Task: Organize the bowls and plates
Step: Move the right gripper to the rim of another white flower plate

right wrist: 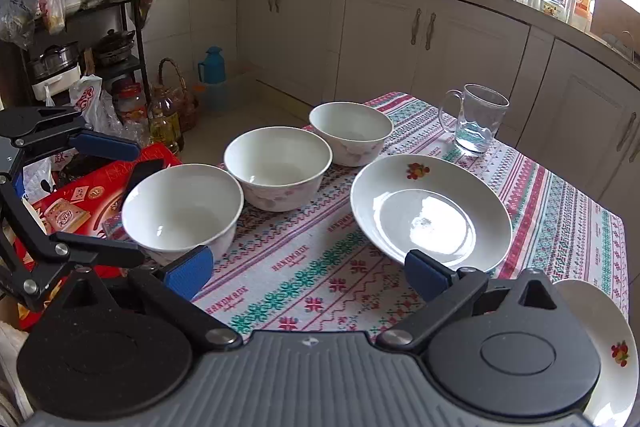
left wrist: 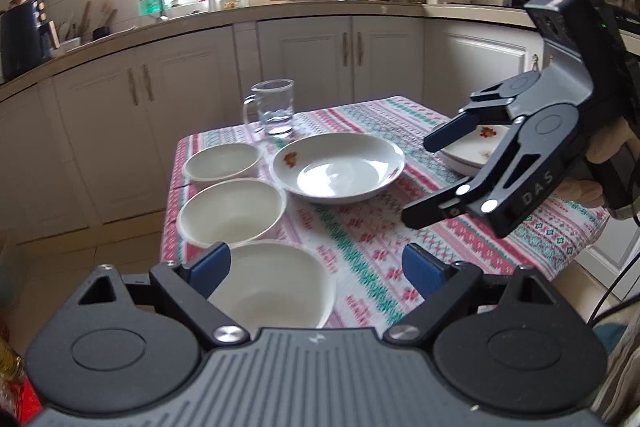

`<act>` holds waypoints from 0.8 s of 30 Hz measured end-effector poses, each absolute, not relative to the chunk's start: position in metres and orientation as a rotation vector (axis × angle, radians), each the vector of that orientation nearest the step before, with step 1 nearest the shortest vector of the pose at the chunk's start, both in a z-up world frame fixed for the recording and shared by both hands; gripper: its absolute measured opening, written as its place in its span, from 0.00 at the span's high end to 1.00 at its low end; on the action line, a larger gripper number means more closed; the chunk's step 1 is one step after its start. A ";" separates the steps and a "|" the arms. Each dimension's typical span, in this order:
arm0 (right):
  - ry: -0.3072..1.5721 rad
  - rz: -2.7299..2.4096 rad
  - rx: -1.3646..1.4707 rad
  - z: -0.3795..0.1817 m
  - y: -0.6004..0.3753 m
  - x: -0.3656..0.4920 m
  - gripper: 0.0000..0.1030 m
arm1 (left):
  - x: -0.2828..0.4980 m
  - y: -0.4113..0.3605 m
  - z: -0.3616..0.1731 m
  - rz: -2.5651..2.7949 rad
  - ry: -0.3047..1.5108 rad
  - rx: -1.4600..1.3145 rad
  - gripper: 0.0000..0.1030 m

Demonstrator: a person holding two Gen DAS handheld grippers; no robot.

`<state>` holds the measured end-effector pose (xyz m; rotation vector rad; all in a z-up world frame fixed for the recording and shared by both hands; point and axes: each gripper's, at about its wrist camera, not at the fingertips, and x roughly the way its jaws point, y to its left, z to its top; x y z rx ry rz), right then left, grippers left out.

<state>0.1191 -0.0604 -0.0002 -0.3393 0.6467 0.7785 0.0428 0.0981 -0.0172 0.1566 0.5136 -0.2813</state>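
Observation:
Three white bowls stand in a row on the patterned tablecloth: the near bowl (left wrist: pixel 272 287) (right wrist: pixel 182 207), the middle bowl (left wrist: pixel 232 211) (right wrist: pixel 278 167) and the far bowl (left wrist: pixel 222 163) (right wrist: pixel 351 131). A large white plate (left wrist: pixel 338 167) (right wrist: pixel 430 211) with a fruit print sits beside them. A second plate (left wrist: pixel 472 147) (right wrist: pixel 612 347) lies at the table's right side. My left gripper (left wrist: pixel 316 269) (right wrist: pixel 116 195) is open, just above the near bowl. My right gripper (right wrist: pixel 308 273) (left wrist: pixel 420 183) is open and empty over the tablecloth, next to the second plate.
A glass mug (left wrist: pixel 276 107) (right wrist: pixel 476 119) with a little water stands at the table's far end. Kitchen cabinets (left wrist: pixel 304 55) surround the table. A red box (right wrist: pixel 80 195), oil bottles and a shelf (right wrist: pixel 100 27) stand on the floor left of the table.

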 end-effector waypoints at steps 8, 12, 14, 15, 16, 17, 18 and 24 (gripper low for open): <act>0.660 0.698 -0.367 0.008 -0.097 0.161 0.00 | 0.097 0.043 -0.019 -0.253 0.531 0.146 0.10; 0.655 0.692 -0.395 0.013 -0.111 0.183 0.00 | 0.126 0.017 -0.031 -0.222 0.544 0.123 0.10; 0.652 0.703 -0.405 0.014 -0.116 0.191 0.00 | 0.138 0.009 -0.039 -0.203 0.573 0.111 0.10; 0.654 0.714 -0.411 0.014 -0.118 0.197 0.00 | 0.142 0.006 -0.043 -0.193 0.578 0.097 0.10; 0.657 0.725 -0.418 0.014 -0.121 0.201 0.00 | 0.147 0.005 -0.048 -0.179 0.589 0.085 0.10; 0.658 0.731 -0.426 0.013 -0.123 0.205 0.00 | 0.153 0.003 -0.051 -0.165 0.616 0.080 0.10; 0.662 0.738 -0.435 0.012 -0.125 0.209 0.00 | 0.157 0.002 -0.054 -0.155 0.633 0.077 0.10; 0.709 0.807 -0.470 0.002 -0.131 0.239 0.00 | 0.174 -0.001 -0.070 -0.082 0.676 0.059 0.10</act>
